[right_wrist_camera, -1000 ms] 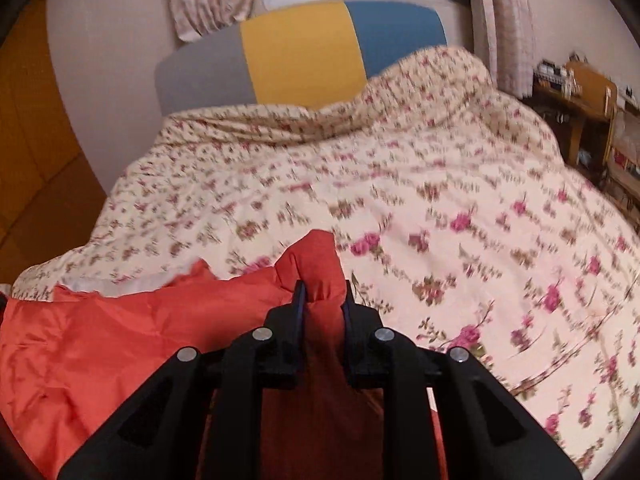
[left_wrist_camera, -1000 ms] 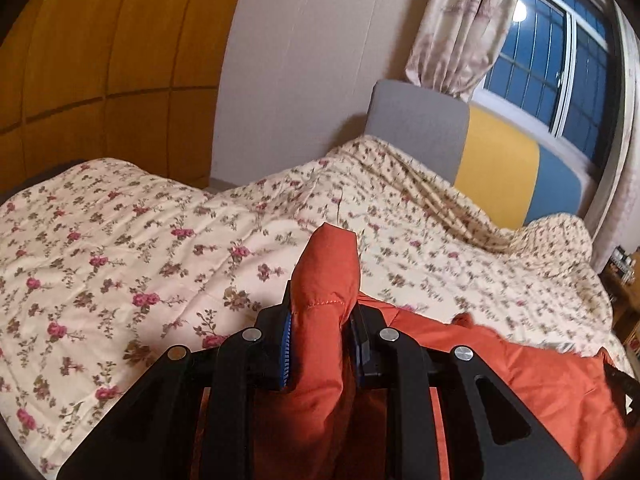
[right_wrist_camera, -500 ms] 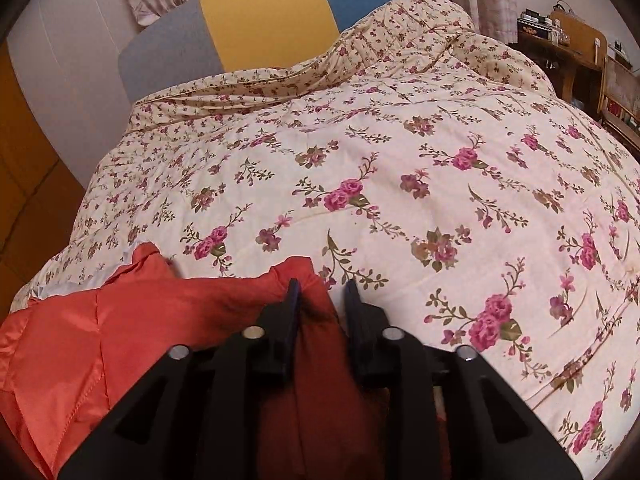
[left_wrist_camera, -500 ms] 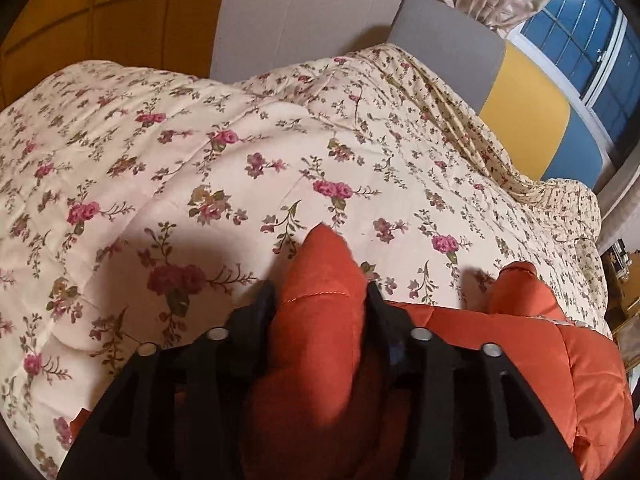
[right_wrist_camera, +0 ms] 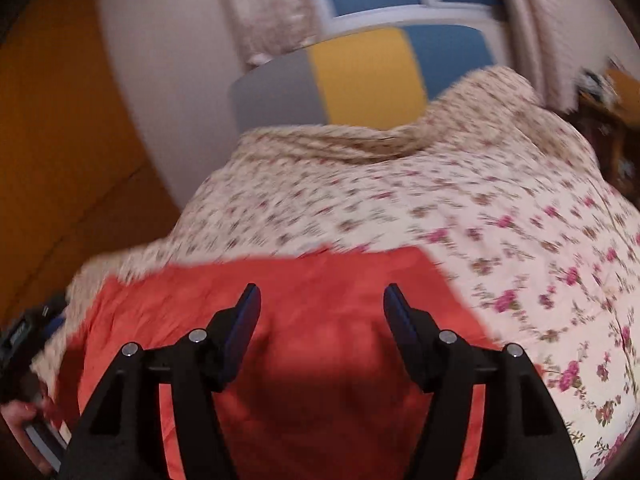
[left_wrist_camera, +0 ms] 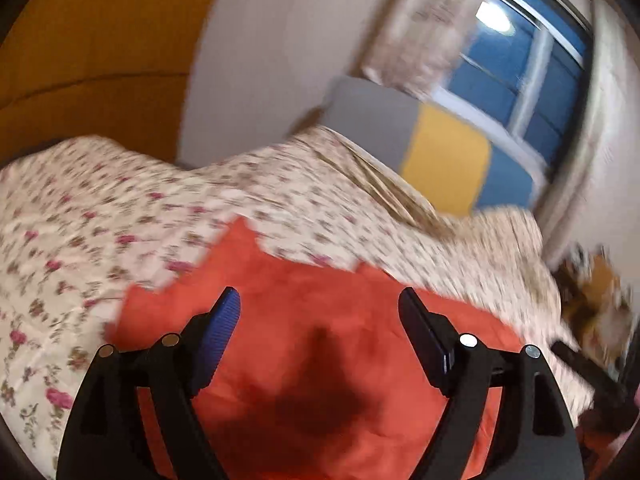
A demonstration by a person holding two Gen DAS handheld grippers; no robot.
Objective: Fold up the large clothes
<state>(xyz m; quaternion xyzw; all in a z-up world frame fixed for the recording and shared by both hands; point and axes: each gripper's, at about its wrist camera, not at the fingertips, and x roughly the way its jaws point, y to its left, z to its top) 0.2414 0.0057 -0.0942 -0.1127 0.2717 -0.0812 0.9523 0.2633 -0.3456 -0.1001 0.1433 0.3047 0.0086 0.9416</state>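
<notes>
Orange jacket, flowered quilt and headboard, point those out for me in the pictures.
Orange jacket (right_wrist_camera: 328,300): right wrist view, on the flat top panel lying between the claw's fingers.
Flowered quilt (right_wrist_camera: 520,240): right wrist view, on the bare stretch right of the jacket.
Headboard (left_wrist_camera: 444,152): left wrist view, on its yellow middle panel.

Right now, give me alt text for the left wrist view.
The left claw is opening with nothing gripped, above an orange garment lying on a floral quilt. Behind stand a colour-block headboard and a window; the image is motion-blurred.
</notes>
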